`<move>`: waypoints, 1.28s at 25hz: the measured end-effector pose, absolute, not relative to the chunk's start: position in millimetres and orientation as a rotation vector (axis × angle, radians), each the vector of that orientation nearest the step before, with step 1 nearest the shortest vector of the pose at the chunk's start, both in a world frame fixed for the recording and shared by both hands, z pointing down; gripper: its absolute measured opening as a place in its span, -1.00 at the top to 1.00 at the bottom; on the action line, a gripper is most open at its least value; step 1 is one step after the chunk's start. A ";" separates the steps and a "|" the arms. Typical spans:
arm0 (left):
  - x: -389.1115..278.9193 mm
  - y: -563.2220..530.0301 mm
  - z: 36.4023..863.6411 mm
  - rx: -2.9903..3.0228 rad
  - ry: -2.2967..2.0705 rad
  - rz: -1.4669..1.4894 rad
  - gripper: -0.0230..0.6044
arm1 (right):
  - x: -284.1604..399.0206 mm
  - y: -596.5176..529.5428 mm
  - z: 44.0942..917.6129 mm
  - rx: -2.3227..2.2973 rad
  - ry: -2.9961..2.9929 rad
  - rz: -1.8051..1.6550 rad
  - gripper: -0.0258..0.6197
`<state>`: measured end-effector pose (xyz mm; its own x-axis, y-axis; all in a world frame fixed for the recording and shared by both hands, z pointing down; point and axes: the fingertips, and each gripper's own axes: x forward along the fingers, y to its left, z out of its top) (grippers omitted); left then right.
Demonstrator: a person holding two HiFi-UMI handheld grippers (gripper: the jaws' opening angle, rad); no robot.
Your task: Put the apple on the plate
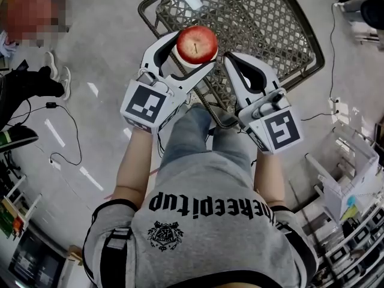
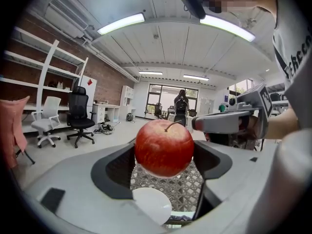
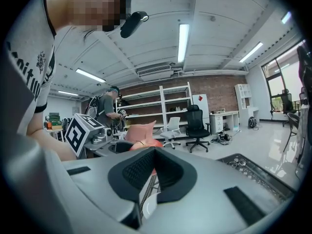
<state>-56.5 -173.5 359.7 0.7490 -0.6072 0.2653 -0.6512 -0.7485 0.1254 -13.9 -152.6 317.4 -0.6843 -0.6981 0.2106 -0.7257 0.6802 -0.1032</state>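
My left gripper [image 1: 193, 48] is shut on a red apple [image 1: 197, 43] and holds it in the air above a dark wire-mesh table [image 1: 270, 29]. In the left gripper view the apple [image 2: 164, 147] sits between the black pads [image 2: 117, 167], stem up. Below it a white plate [image 2: 152, 204] lies on the mesh [image 2: 190, 191]. In the head view the apple hides most of the plate. My right gripper [image 1: 230, 60] hovers just right of the apple with its jaws together and nothing in them. In the right gripper view its pads [image 3: 139, 172] meet.
The mesh table's rim [image 1: 312, 53] runs under both grippers. Cables [image 1: 66, 137] trail over the grey floor at the left. A white rack [image 1: 345, 179] stands at the right. Office chairs [image 2: 80, 116] and shelves [image 2: 44, 67] stand further off, and a person [image 3: 108, 108] stands by the shelves.
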 end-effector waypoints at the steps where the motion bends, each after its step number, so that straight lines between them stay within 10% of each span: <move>1: -56.3 -173.4 361.9 2.738 -0.998 0.310 -0.36 | -13.8 -152.4 318.8 1.168 -2.734 0.271 0.91; 32: -69.5 -183.0 470.5 2.636 -1.043 0.372 -0.35 | -24.7 -151.6 365.8 1.138 -2.665 0.356 0.91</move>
<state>-69.5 -183.0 470.5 0.7062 -0.6229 0.3365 -0.6953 -0.6998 0.1638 -24.7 -151.6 365.8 -0.6753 -0.6762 0.2946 -0.7298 0.6705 -0.1338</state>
